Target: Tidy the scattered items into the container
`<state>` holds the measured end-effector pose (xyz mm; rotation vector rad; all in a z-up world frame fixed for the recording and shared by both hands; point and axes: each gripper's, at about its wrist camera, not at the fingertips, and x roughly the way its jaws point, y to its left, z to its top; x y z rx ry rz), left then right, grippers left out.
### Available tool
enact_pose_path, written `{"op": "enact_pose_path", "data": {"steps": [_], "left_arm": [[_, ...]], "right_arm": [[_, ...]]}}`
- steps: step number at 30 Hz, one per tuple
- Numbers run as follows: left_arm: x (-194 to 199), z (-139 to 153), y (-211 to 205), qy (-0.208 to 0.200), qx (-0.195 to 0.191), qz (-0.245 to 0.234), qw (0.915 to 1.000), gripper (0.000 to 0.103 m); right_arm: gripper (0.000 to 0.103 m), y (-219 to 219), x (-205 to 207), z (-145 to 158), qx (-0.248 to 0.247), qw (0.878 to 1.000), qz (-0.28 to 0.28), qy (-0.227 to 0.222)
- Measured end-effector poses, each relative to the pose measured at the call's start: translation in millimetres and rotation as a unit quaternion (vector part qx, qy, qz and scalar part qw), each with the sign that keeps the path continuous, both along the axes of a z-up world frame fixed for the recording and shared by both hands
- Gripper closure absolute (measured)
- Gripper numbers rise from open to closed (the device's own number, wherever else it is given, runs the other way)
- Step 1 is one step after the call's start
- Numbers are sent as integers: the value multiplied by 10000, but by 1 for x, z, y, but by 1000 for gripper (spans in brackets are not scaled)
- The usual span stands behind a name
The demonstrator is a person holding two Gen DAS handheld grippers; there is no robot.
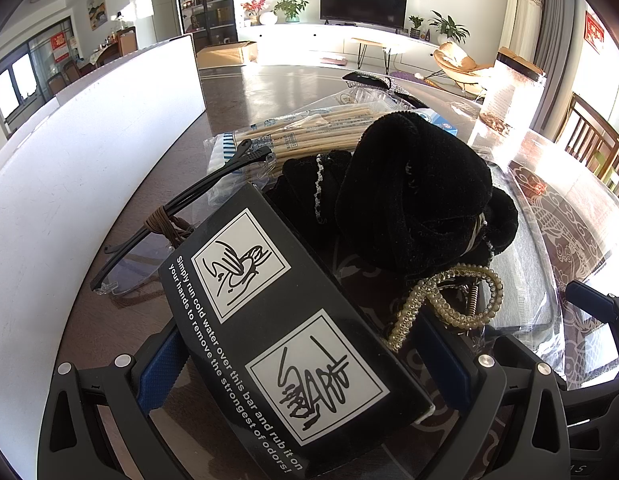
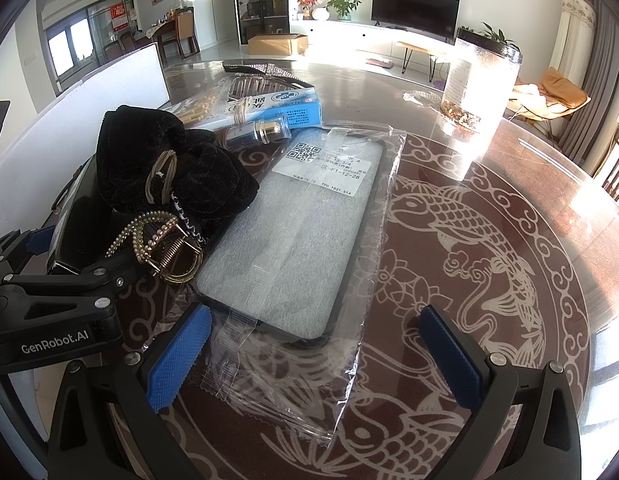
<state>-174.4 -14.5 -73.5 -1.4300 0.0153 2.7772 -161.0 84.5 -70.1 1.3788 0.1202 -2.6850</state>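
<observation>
left gripper (image 1: 305, 364): pinching black box (image 1: 285, 336) across its width, beside black scrunchie (image 1: 417, 192) | right gripper (image 2: 313, 356): spread, astride near end of bagged phone case (image 2: 305, 236), right of scrunchie | handling: box looks stiff, light; case bag slippery, so pinch the rigid edges | white bin (image 1: 69, 168) left of scrunchie

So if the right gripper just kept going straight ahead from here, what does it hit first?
Most likely the bagged phone case: the right gripper is open, its fingers either side of the bag's near end, though its height above the bag is unclear.
</observation>
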Motion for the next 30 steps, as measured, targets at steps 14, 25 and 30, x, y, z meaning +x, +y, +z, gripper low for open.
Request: {"op": "enact_pose_path", "data": {"steps": [14,25,30], "left_arm": [[0,0,0,0,0,-5,10000,0],[0,0,0,0,0,-9,10000,0],[-2,-1,-2,6,21,17,10000,0]], "right_arm": [[0,0,0,0,0,10000,0,0],[0,0,0,0,-1,10000,-3,-1],[0,2,0,0,-8,10000,-69,1]]}}
